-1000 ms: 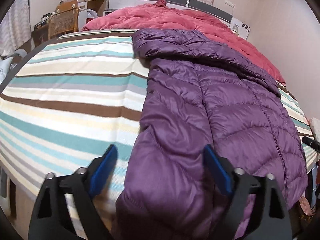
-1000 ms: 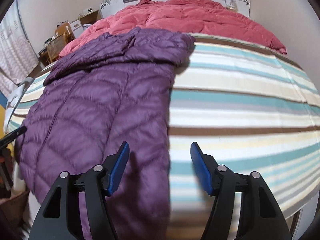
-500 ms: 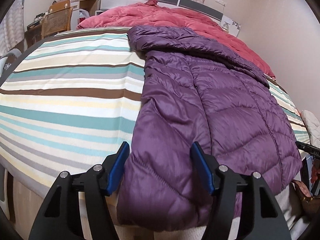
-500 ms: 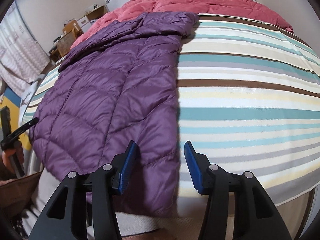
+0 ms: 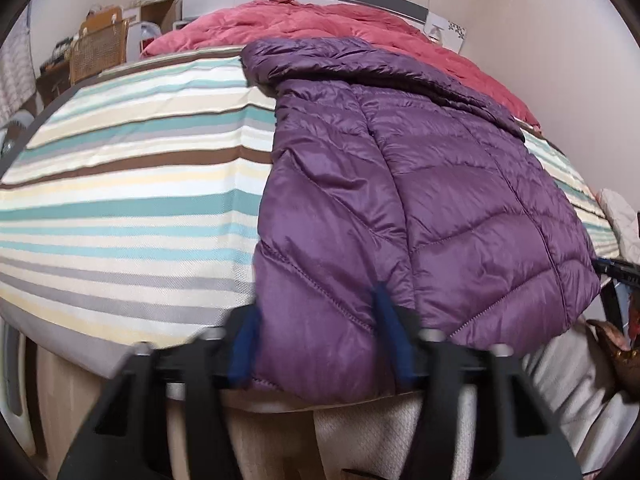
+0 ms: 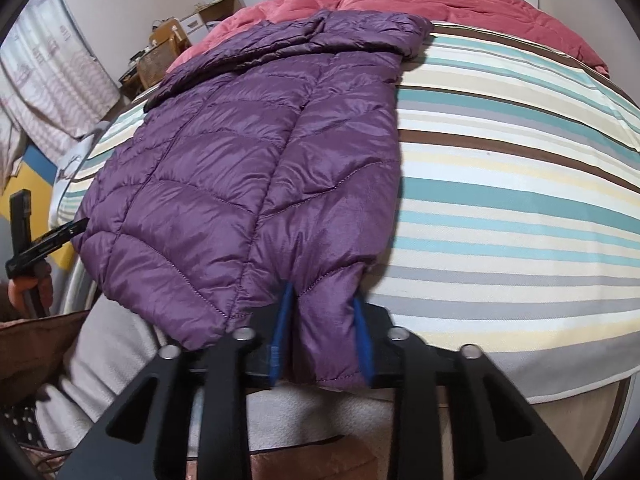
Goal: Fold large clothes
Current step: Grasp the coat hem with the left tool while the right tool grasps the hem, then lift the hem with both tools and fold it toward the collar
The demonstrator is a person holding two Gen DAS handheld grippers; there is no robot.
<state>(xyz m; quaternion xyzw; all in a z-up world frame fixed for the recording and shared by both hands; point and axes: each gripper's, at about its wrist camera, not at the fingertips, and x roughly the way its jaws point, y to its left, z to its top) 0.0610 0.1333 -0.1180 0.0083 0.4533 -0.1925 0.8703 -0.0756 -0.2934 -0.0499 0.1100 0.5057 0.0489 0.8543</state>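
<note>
A purple quilted down jacket (image 5: 420,200) lies lengthwise on the striped bed, hood toward the headboard; it also shows in the right wrist view (image 6: 256,168). Its hem hangs over the near bed edge. My left gripper (image 5: 316,348) straddles the hem's left corner, blue pads on each side of the fabric, the jaws fairly wide. My right gripper (image 6: 322,340) straddles the hem's right corner with the jaws narrower, the pads pressing into the puffy fabric. Each gripper shows at the frame edge of the other's view.
The striped sheet (image 5: 120,200) covers the mattress; it shows in the right view (image 6: 520,200). A red duvet (image 5: 320,20) is bunched by the headboard. A wicker chair (image 5: 96,52) and shelves stand at the far left. A wall runs along the bed's right side.
Both grippers have dropped to the near bed edge and moved onto the jacket's hem corners. Both pairs of jaws have narrowed around the fabric, the right more than the left.
</note>
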